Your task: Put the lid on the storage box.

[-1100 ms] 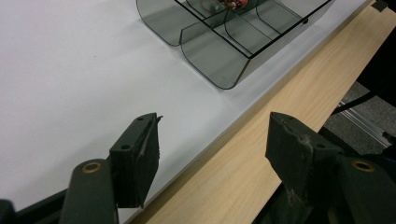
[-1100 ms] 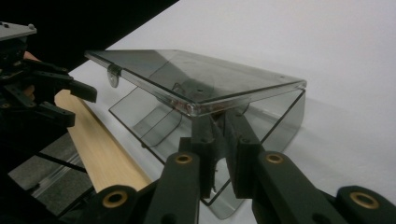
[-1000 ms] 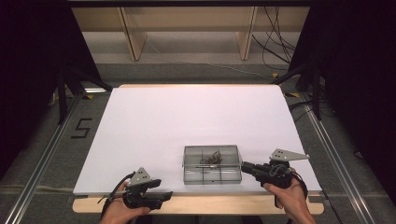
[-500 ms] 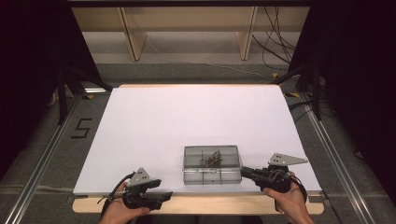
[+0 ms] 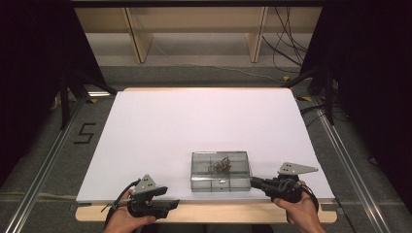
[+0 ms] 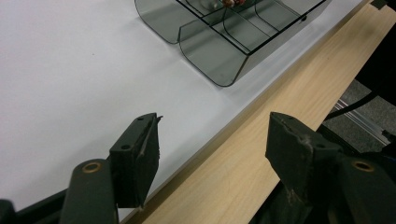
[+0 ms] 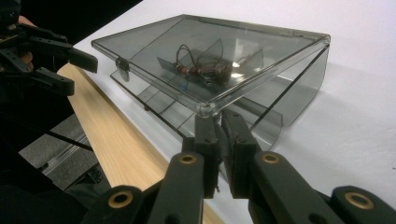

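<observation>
From the high view, the smoky transparent plastic compartment box point(image 5: 220, 171) is seen near the front edge of the white table sheet point(image 5: 194, 126), in the same place as a second ago, while the right gripper point(image 5: 254, 182) has been brought slightly closer against its near right corner; the lifting of the lid is judged to be only just starting. The left gripper point(image 5: 170, 203) is held over the pale wooden table edge point(image 5: 218, 212), apart from the box. In the left gripper view, the jaws are seen released with nothing between them, the box point(image 6: 224, 32) lying well ahead. In the right gripper view, the jaws are seen clenched just under the raised lid corner point(image 7: 208, 108), touching it, with a small bundle of brown wire and beads point(image 7: 201, 65) lying inside.
</observation>
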`<state>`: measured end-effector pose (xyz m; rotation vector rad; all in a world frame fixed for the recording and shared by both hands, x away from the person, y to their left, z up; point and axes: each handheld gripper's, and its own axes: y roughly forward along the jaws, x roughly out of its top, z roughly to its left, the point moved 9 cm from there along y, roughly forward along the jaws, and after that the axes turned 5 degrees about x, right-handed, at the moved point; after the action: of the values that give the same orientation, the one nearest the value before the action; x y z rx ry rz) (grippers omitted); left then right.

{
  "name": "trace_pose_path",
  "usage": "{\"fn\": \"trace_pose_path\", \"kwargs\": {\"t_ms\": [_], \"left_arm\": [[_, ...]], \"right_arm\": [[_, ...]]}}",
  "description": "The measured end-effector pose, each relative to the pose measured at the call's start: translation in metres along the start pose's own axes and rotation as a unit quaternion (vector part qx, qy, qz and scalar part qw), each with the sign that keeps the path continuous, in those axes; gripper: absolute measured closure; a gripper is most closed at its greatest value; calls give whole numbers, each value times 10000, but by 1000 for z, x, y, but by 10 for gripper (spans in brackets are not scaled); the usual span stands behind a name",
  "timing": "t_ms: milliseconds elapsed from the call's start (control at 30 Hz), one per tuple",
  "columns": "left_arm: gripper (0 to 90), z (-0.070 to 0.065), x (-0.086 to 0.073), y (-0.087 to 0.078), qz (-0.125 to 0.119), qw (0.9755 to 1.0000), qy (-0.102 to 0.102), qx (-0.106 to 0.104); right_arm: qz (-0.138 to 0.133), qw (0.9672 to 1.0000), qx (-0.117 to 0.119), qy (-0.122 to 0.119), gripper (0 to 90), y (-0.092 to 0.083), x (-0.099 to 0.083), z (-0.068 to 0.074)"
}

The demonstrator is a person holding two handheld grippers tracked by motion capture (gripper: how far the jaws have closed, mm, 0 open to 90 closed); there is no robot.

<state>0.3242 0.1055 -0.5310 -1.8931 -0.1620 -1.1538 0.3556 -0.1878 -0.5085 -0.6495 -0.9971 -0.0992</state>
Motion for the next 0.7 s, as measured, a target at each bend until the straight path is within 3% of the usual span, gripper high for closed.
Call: {"fn": "trace_pose_path", "kwargs": {"t_ms": [33, 67, 167, 233, 267, 333, 433, 500, 533, 600, 633, 667, 700], "left_arm": [[343, 0, 0, 0, 1, 10000, -7, 0], [343, 0, 0, 0, 2, 10000, -20, 5], [345, 0, 0, 0, -3, 10000, -17, 7], [345, 1, -1, 0, 16, 10000, -13, 22], [345, 3, -2, -2, 91, 9999, 127, 30], [345, 3, -2, -2, 82, 9999, 108, 27], [345, 2, -2, -1, 77, 9999, 84, 26], [345, 2, -2, -2, 70, 9999, 107, 26], [345, 1, 0, -1, 20, 10000, 16, 13], [345, 1, -1, -1, 24, 10000, 21, 21], [345, 3, -2, -3, 97, 9999, 123, 25], [345, 1, 0, -1, -2, 10000, 35, 40], [345, 2, 0, -1, 14, 10000, 56, 42]], "right_arm": [[-15, 10000, 33, -36, 855, 1, 0, 0], [53, 9998, 25, 207, 855, 1, -2, 3], [127, 9997, 14, 196, 854, 0, -5, 3], [50, 10000, 2, -1, 853, 2, -4, 0], [50, 10000, 9, -13, 853, 2, -5, 0], [98, 9998, 5, 189, 852, 2, -6, 2], [72, 10000, 20, 13, 850, 1, -6, 0], [137, 9998, -8, 174, 849, 1, -9, 2], [168, 9997, 3, 195, 848, 0, -10, 3], [163, 9998, -73, 63, 848, 0, -10, -1], [80, 9999, 63, 79, 848, 1, -9, 2], [136, 9995, 69, 271, 848, 0, -11, 5], [138, 9996, 91, 230, 847, 0, -12, 5]]}}
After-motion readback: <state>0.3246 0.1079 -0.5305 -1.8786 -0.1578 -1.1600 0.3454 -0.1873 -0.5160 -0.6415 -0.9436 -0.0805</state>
